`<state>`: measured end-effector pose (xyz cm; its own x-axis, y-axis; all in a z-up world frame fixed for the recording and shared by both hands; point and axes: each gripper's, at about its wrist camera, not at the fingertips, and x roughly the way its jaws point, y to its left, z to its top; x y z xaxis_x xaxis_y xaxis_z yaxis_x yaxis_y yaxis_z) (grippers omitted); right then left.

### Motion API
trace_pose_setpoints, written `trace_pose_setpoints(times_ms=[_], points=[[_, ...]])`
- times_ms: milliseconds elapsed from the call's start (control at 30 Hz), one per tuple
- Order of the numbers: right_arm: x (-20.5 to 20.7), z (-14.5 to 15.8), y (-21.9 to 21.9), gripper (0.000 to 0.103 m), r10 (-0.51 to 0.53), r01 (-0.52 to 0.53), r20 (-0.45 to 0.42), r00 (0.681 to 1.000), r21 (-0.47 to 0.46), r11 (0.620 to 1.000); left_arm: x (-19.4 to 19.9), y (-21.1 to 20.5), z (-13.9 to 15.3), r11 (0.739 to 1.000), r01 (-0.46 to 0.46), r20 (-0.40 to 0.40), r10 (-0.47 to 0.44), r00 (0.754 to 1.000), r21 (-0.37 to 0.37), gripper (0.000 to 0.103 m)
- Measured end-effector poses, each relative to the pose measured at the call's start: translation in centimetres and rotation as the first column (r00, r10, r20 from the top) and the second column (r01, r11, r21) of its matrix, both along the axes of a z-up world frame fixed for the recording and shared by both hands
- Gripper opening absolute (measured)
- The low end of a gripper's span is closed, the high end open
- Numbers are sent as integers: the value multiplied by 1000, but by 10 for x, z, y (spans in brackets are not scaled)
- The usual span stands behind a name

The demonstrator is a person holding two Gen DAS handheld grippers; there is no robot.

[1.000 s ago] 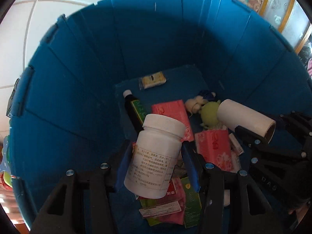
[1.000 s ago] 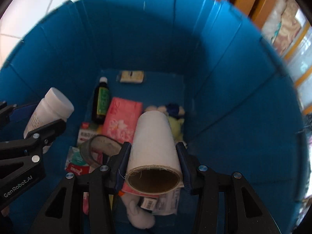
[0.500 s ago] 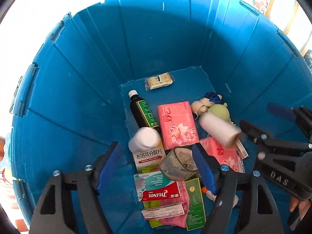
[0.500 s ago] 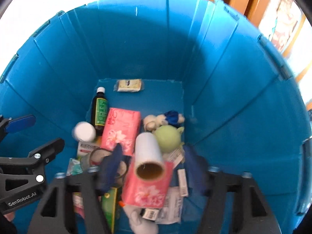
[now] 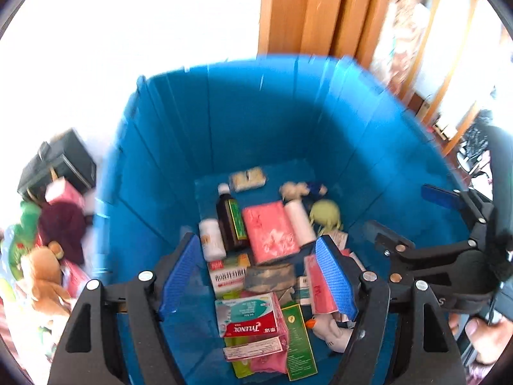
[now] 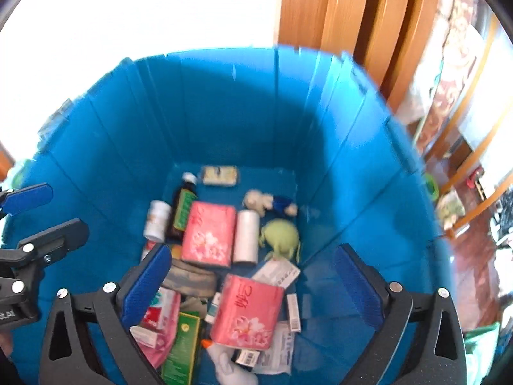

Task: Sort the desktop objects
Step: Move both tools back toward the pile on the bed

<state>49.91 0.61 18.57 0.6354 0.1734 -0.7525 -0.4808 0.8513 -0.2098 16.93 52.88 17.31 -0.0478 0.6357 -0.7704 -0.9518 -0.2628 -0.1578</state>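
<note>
I see my left gripper [image 5: 256, 272] spread and empty, right gripper [image 6: 253, 284] opening, empty, over the blue bin [image 6: 224, 112]; contents look blurred.

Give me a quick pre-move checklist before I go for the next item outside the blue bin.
1. Left gripper empty: ok, nothing between its blue pads.
2. Right gripper empty: ok, jaws opening, nothing between them.
3. White pill bottle in the blue bin: ok, lying on the bottom beside the dark syrup bottle.
4. White roll in the bin: ok, lying between a pink tissue pack and the green plush.
5. Grippers clear of each other: ok, apart in both views.
6. Next item reachable: cannot tell; the pile left of the bin, including a brown plush, is blurred.
</note>
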Motion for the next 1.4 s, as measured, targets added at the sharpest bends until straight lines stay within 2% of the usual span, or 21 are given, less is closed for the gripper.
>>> trace_pose_setpoints(times_ms=[167, 267, 367, 433, 600, 733, 800, 900, 1000, 1133, 1200, 1267, 1333, 1400], points=[[-51, 41, 5, 103, 74, -83, 96, 993, 92, 992, 1, -57, 46, 984, -30, -67, 42, 997, 175, 76], [-83, 58, 9, 103, 108, -132, 160, 981, 147, 980, -11, -98, 62, 957, -76, -52, 94, 994, 279, 76], [-114, 69, 19, 103, 149, -194, 217, 965, 204, 960, -32, -139, 69, 932, -108, -16, 121, 993, 346, 76], [-135, 74, 31, 103, 176, -241, 263, 949, 241, 940, -47, -165, 69, 915, -156, -5, 170, 985, 372, 76], [-184, 80, 63, 103, 227, -362, 380, 896, 331, 872, -91, -225, 52, 883, -283, 52, 284, 957, 374, 76], [-224, 78, 101, 103, 306, -490, 446, 841, 390, 779, -127, -281, 29, 847, -361, 69, 364, 929, 391, 76], [-241, 73, 125, 103, 362, -545, 450, 817, 394, 740, -146, -312, 14, 823, -409, 48, 426, 903, 394, 76], [-265, 61, 161, 103, 414, -605, 464, 783, 416, 679, -173, -359, -10, 780, -492, 8, 531, 847, 387, 76], [-284, 40, 200, 103, 450, -632, 462, 764, 400, 664, -207, -410, -42, 732, -582, 6, 621, 784, 354, 76], [-299, -1, 249, 103, 493, -649, 443, 748, 337, 682, -245, -475, -103, 672, -691, -18, 720, 694, 267, 76], [-297, -24, 265, 103, 516, -641, 398, 759, 313, 701, -260, -504, -142, 635, -746, -40, 766, 642, 203, 76], [-296, -51, 277, 103, 532, -624, 335, 777, 309, 717, -274, -526, -181, 605, -789, -41, 796, 604, 104, 76], [-289, -79, 290, 103, 540, -598, 258, 801, 303, 742, -283, -544, -215, 588, -808, -9, 809, 588, 44, 76], [-284, -105, 298, 103, 531, -569, 205, 822, 282, 772, -287, -552, -247, 587, -809, 14, 809, 587, -10, 76]])
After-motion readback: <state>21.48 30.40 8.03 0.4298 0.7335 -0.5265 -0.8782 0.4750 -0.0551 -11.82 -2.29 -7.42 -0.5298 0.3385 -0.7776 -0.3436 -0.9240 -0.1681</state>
